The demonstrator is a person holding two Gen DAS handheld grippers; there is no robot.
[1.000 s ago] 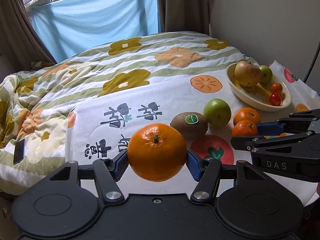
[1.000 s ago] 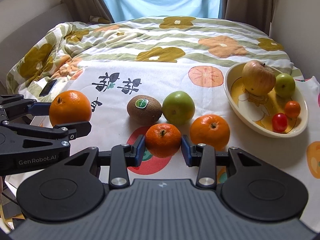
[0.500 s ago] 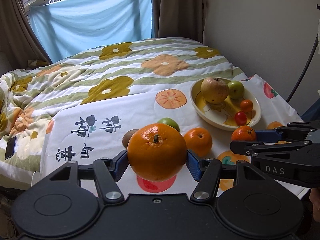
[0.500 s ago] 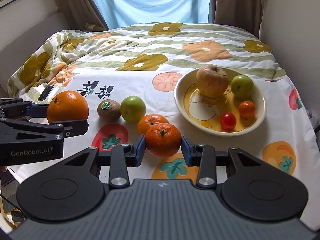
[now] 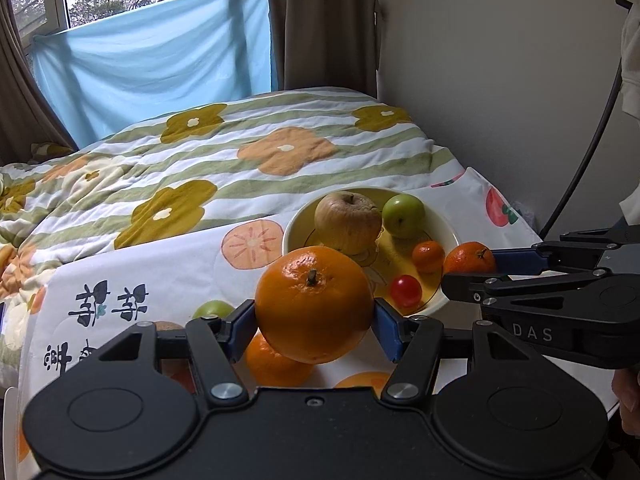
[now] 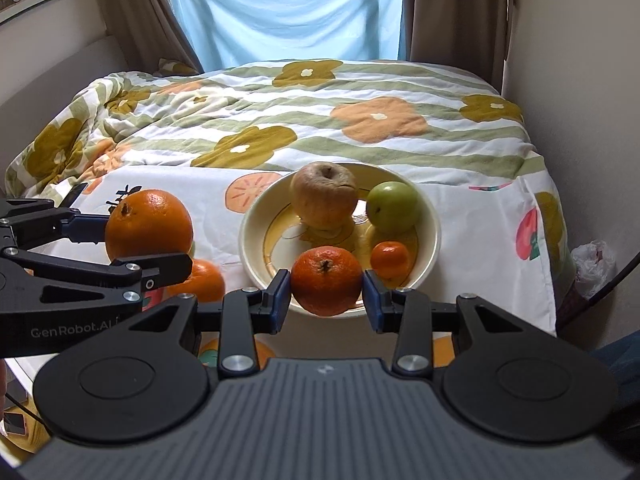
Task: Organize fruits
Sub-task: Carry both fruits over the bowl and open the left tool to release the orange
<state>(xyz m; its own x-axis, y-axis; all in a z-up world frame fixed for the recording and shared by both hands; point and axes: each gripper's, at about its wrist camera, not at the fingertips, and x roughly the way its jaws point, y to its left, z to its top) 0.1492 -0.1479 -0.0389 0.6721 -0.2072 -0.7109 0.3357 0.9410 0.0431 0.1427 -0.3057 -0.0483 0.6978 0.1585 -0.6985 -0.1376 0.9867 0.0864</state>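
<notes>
My left gripper [image 5: 315, 316] is shut on a large orange [image 5: 315, 304], held in the air left of the cream bowl [image 5: 294, 227]; it also shows in the right wrist view [image 6: 149, 228]. My right gripper [image 6: 326, 294] is shut on a smaller orange [image 6: 326, 286], held over the bowl's near rim [image 6: 250, 258]; it also shows in the left wrist view [image 5: 469, 258]. The bowl holds a pale wrinkled apple [image 6: 323, 194], a green apple [image 6: 394, 207], a small mandarin [image 6: 390, 260] and a red cherry tomato [image 5: 406, 291].
On the fruit-print cloth [image 5: 180, 276] left of the bowl lie another orange [image 5: 276, 364], a green apple [image 5: 212, 310] and a kiwi [image 5: 168, 325], partly hidden by my left gripper. A flowered quilt [image 6: 320, 120] covers the bed behind. A wall and black cable [image 5: 588, 152] stand at right.
Both grippers have moved right and forward toward the bowl, each carrying its orange. The right gripper's orange now hangs over the bowl's near rim.
</notes>
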